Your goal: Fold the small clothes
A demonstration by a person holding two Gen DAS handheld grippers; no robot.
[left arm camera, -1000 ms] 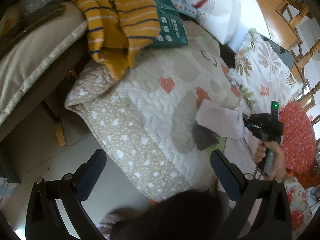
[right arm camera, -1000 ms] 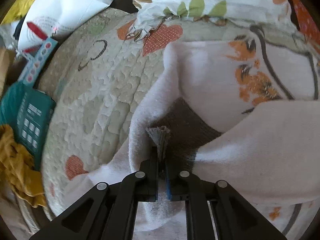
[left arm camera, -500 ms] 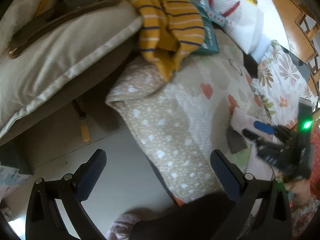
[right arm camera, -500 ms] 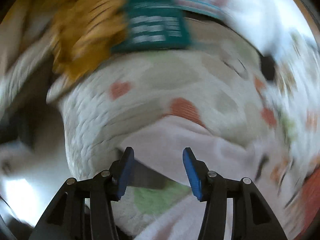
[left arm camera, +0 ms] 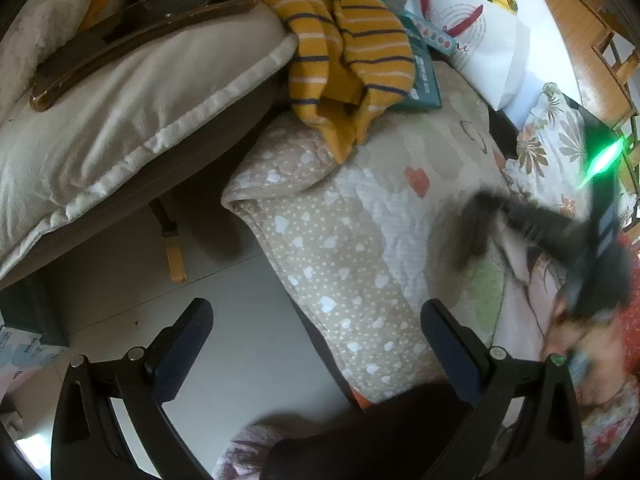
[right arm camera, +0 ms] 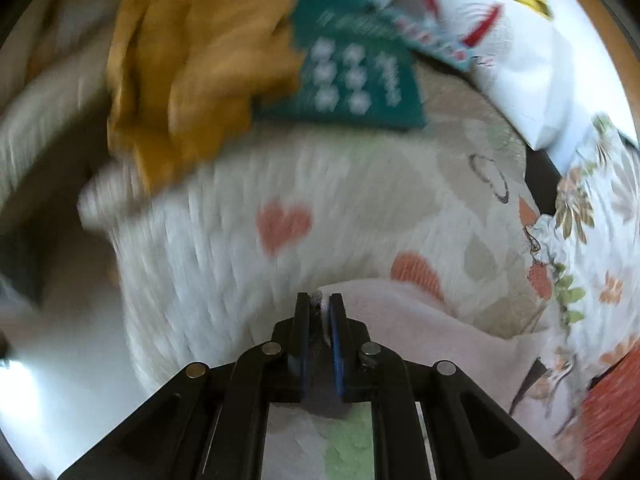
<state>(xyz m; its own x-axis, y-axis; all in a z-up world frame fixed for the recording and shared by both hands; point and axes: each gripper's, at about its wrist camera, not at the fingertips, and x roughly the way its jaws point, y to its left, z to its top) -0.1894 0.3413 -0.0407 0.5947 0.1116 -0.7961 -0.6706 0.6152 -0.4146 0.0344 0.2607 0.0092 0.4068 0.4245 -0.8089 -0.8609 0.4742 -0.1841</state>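
A small pale pink garment (right arm camera: 436, 320) with a dark grey part lies on the quilted heart-print blanket (right arm camera: 280, 264). My right gripper (right arm camera: 319, 308) is shut on the garment's grey edge; in the left wrist view it shows as a motion-blurred dark shape (left arm camera: 480, 216) lifting grey cloth at the right. My left gripper (left arm camera: 316, 340) is open and empty, held over the blanket's hanging edge and the floor. A mustard striped garment (left arm camera: 344, 52) lies piled at the blanket's far end.
A teal box (right arm camera: 352, 76) and a white printed bag (left arm camera: 472, 36) sit at the far end. A beige cushion (left arm camera: 132, 92) lies to the left on a dark frame. Floral bedding (right arm camera: 592, 240) lies at the right. Pale floor (left arm camera: 240, 320) runs below the blanket's edge.
My right gripper let go, opened and swung toward the blanket's front edge, then shut again on the garment's grey edge. My left gripper swung left and stayed open.
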